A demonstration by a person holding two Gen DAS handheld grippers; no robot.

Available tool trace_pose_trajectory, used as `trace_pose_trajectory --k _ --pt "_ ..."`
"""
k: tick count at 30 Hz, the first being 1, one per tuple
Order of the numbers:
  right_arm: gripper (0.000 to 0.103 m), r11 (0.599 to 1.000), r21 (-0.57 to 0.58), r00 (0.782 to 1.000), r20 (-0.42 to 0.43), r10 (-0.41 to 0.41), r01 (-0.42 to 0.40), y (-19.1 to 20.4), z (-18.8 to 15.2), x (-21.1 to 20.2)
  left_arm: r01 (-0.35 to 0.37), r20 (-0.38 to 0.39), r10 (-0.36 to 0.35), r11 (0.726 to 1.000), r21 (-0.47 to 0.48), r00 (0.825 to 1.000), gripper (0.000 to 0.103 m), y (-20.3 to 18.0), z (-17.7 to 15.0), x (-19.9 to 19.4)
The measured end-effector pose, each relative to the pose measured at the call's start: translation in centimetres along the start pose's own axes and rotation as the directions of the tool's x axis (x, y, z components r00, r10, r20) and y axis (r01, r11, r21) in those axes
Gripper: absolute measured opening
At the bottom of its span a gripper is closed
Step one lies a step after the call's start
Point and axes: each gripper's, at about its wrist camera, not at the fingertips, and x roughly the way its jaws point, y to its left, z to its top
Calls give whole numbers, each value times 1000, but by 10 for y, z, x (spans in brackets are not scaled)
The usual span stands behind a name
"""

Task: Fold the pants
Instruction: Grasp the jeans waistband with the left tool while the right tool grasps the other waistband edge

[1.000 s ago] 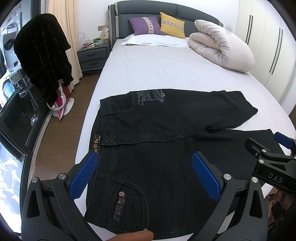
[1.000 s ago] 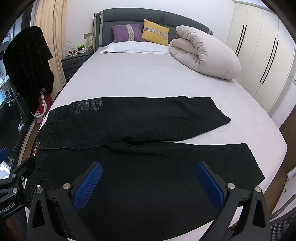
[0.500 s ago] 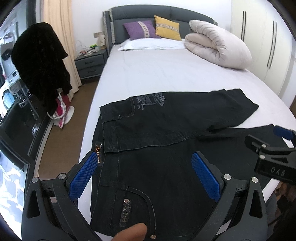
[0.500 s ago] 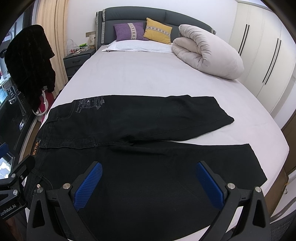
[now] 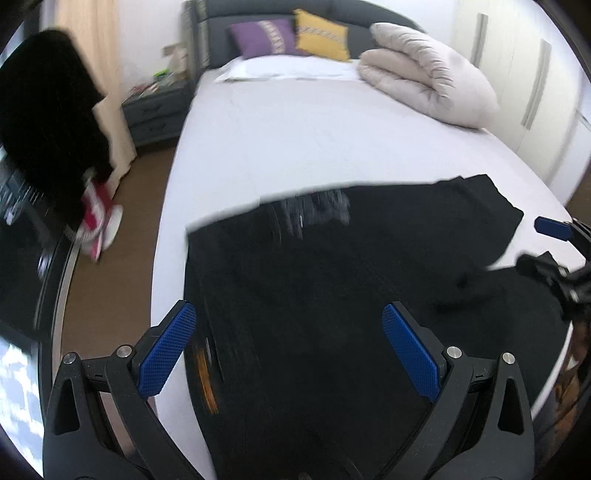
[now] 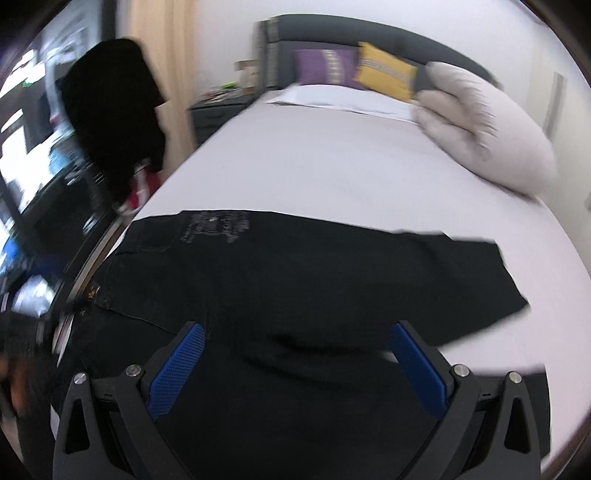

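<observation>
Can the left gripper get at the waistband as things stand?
Probably yes. The left gripper is open above the pants, and the waistband lies flat on the bed edge with nothing over it. The frame is blurred.

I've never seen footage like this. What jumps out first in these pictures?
Black pants lie spread flat across the near end of a white bed. In each view an open gripper frames them: the left gripper and the right gripper, with blue pads. At the headboard sit purple and yellow cushions beside a rolled duvet.
</observation>
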Motion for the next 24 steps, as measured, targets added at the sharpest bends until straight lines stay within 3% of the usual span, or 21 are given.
trace_pose_trajectory --k 5,8,14,18,20,22,24 --pt "94 983 -159 996 -31 83 -87 -13 21 29 97 -51 -89 979 178 995 103 24 71 73" --pt "89 964 -220 989 -59 139 -149 -23 31 48 202 -170 -167 955 216 971 103 41 106 131" --pt "78 936 -248 967 -117 226 -249 -37 42 85 277 -299 -204 933 229 932 101 66 120 199" --pt "75 922 -266 958 -133 255 -282 -38 50 108 342 -405 -224 906 250 887 80 67 112 223" --pt "73 916 -269 953 -139 269 -298 -36 56 116 352 -416 -220 894 276 883 74 65 108 226" --pt "71 907 -282 949 -144 282 -312 -34 64 125 365 -425 -237 897 250 873 57 69 111 227" --pt "71 891 -307 941 -157 299 -334 -27 73 136 378 -431 -256 898 224 865 33 72 115 227"
